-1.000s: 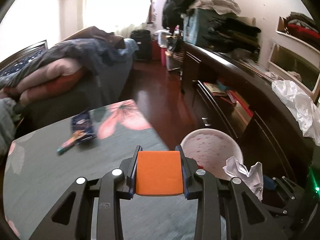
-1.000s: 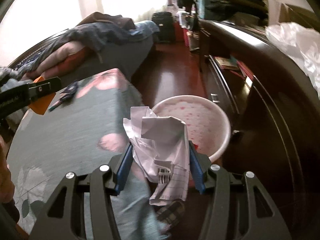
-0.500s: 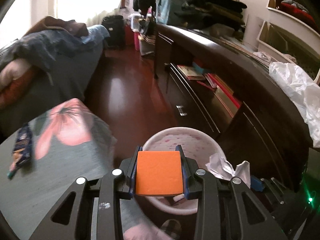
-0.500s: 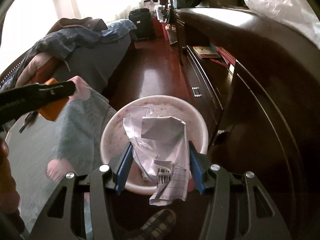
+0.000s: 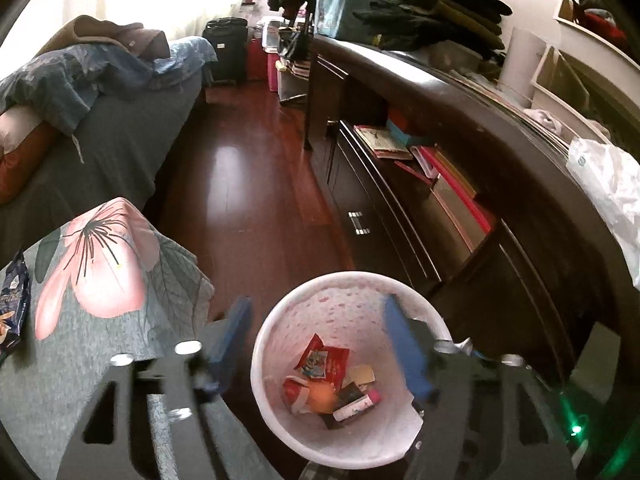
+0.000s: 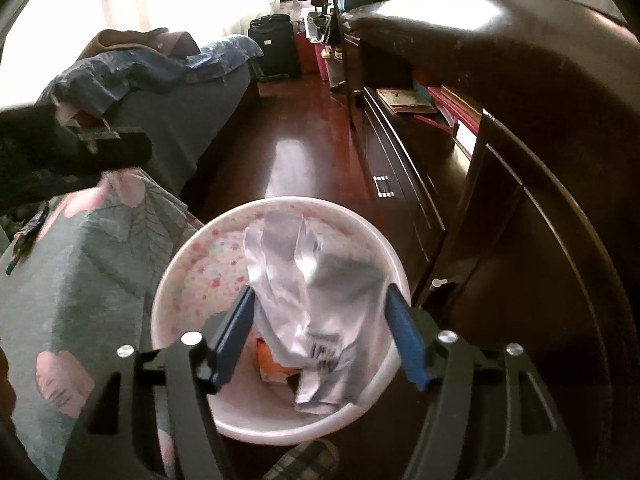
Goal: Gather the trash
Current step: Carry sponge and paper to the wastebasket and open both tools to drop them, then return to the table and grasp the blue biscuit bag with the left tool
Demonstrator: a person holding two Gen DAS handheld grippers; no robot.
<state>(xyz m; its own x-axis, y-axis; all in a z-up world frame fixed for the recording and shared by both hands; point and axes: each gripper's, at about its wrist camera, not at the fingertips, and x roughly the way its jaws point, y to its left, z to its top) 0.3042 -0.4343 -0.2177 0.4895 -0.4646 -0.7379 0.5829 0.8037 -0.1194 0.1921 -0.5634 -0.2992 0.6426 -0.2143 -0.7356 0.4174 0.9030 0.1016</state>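
Observation:
A white bin (image 5: 276, 344) with pink dots stands on the floor below both grippers. In the left wrist view my left gripper (image 5: 320, 344) is open and empty above it, and an orange piece (image 5: 322, 398) lies in the bin among wrappers. In the right wrist view my right gripper (image 6: 320, 336) is open wide over the bin (image 6: 180, 280). The crumpled white paper (image 6: 308, 304) is blurred between the fingers, over the bin's mouth. The left gripper's dark body (image 6: 72, 152) shows at the left.
A table with a grey floral cloth (image 5: 92, 300) stands left of the bin, with a dark blue snack wrapper (image 5: 12, 300) on it. A dark wooden dresser (image 5: 480, 200) runs along the right. A bed (image 5: 100, 128) lies far left. Red wood floor (image 5: 248, 168) stretches ahead.
My left gripper has opened and dropped the orange piece into the bin. My right gripper has opened too, and the crumpled paper is slipping down from between its fingers.

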